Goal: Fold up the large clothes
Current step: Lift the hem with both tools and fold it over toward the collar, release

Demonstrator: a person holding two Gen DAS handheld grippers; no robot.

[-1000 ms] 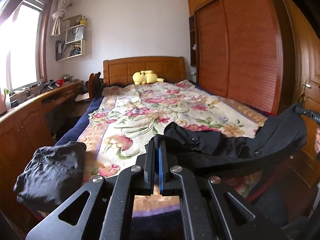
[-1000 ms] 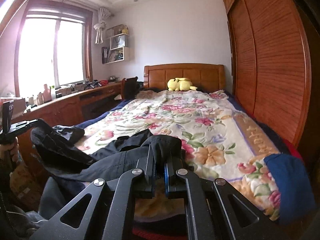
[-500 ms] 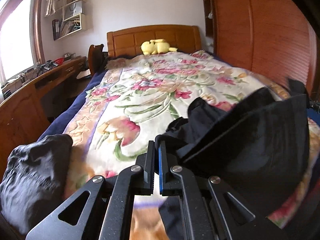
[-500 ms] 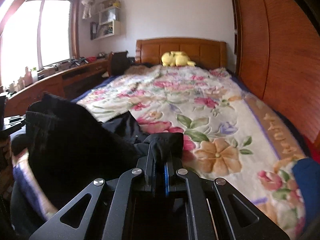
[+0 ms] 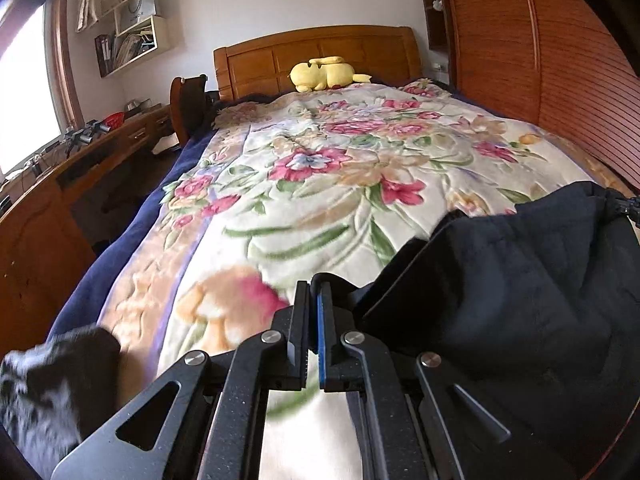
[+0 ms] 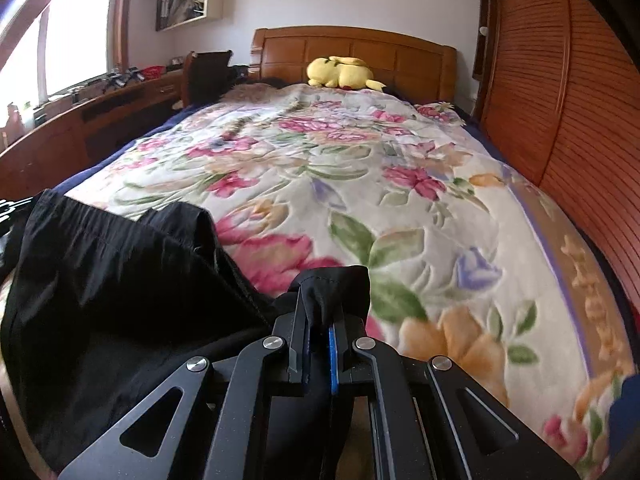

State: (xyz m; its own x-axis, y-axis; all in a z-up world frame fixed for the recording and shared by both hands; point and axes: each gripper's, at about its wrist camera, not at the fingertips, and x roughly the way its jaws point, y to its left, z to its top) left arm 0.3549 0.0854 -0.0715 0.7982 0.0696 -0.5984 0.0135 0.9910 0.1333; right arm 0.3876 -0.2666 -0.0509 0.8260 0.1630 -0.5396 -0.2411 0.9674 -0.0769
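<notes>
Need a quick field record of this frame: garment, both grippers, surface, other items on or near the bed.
garment: black garment, stretched between the two grippers above the foot of the bed
left gripper: shut on an edge of the black garment
right gripper: shut on a bunched corner of the black garment
surface: floral blanket covering the bed
headboard end: yellow plush toy
second item: dark crumpled cloth at the blanket's near left corner
side: wooden wardrobe along the bed

A: Where's the light coming from?
B: The window [image 5: 22, 92] at nine o'clock, blown out white by daylight; the room is bright.
A: Sharpness?
B: The floral blanket [image 6: 360, 200] smears toward six o'clock; fisheye bends the edges.
</notes>
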